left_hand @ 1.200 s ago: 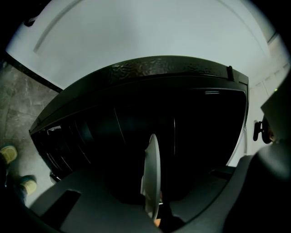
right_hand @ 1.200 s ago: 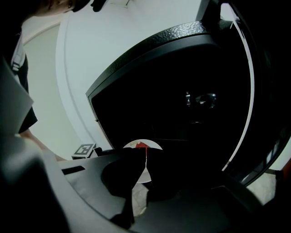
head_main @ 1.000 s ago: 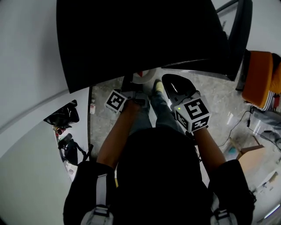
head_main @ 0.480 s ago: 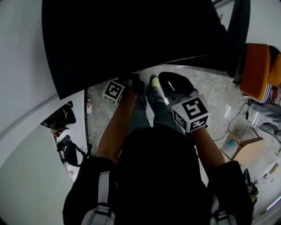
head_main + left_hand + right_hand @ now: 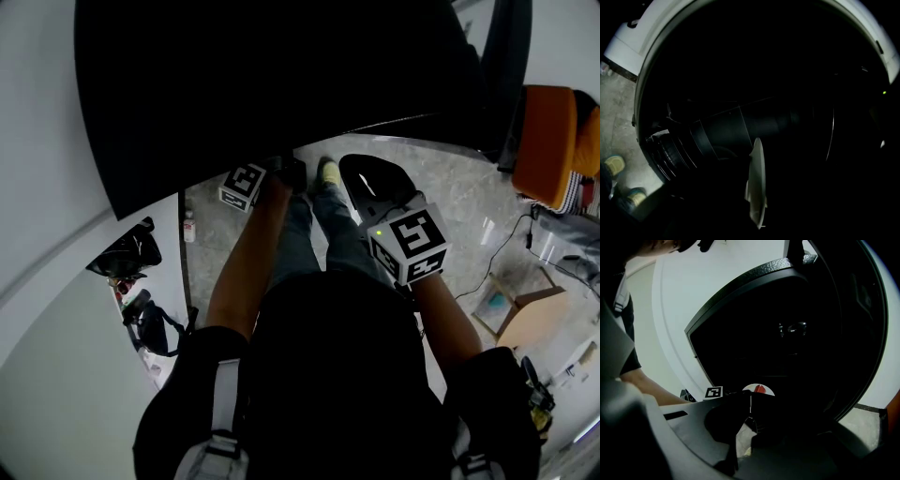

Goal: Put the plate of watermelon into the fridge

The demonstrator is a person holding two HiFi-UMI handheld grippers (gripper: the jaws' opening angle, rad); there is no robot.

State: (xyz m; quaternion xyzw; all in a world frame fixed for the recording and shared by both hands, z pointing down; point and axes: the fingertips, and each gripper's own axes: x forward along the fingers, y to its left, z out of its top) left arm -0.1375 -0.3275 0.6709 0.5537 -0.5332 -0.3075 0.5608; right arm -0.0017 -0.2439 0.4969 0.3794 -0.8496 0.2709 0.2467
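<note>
The black fridge (image 5: pixel 281 75) stands open in front of me. My left gripper (image 5: pixel 279 174) reaches under its top edge, shut on the rim of a white plate (image 5: pixel 757 178) that shows edge-on in the left gripper view, inside the dark fridge. From the right gripper view the plate (image 5: pixel 751 388) is small and far in, with a red watermelon piece (image 5: pixel 760 389) on it. The left gripper's marker cube (image 5: pixel 713 392) shows beside it. My right gripper (image 5: pixel 375 183) hangs near the fridge front, its jaws together with nothing between them.
An orange seat (image 5: pixel 553 150) stands at the right, with a cardboard box (image 5: pixel 525 323) and a cable on the stone floor. Dark bags (image 5: pixel 127 248) and a small bottle (image 5: pixel 189 227) lie at the left by the white wall. The person's shoes (image 5: pixel 614 164) are below the fridge.
The left gripper has moved forward into the fridge with the plate, which no longer shows in the head view. The right gripper has stayed nearly in place.
</note>
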